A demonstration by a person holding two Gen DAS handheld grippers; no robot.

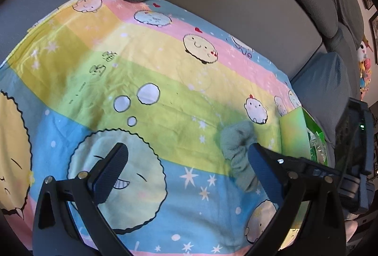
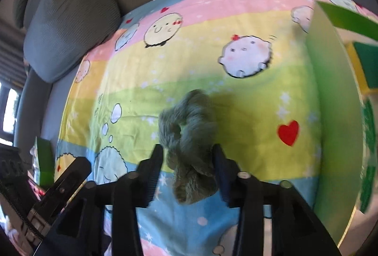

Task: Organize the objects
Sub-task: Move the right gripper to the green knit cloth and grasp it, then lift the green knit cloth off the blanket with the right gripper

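A fuzzy grey-green scrunchie [image 2: 189, 137] lies on a colourful cartoon-print sheet [image 2: 248, 95]. My right gripper [image 2: 186, 161] is open around it, one finger on each side; I cannot tell whether they touch it. In the left wrist view the scrunchie [image 1: 238, 149] lies just beyond the right fingertip [image 1: 255, 156] of my left gripper [image 1: 186, 156], which is open and empty above the sheet [image 1: 141, 71]. A green box [image 2: 335, 114] stands open at the right of the sheet; it also shows in the left wrist view [image 1: 295, 137].
The sheet covers a grey sofa seat [image 1: 236, 7] with grey cushions [image 2: 70, 19] behind. The right gripper's body [image 1: 354, 149] shows at the right edge of the left wrist view. Soft toys [image 1: 363, 67] hang at the far right.
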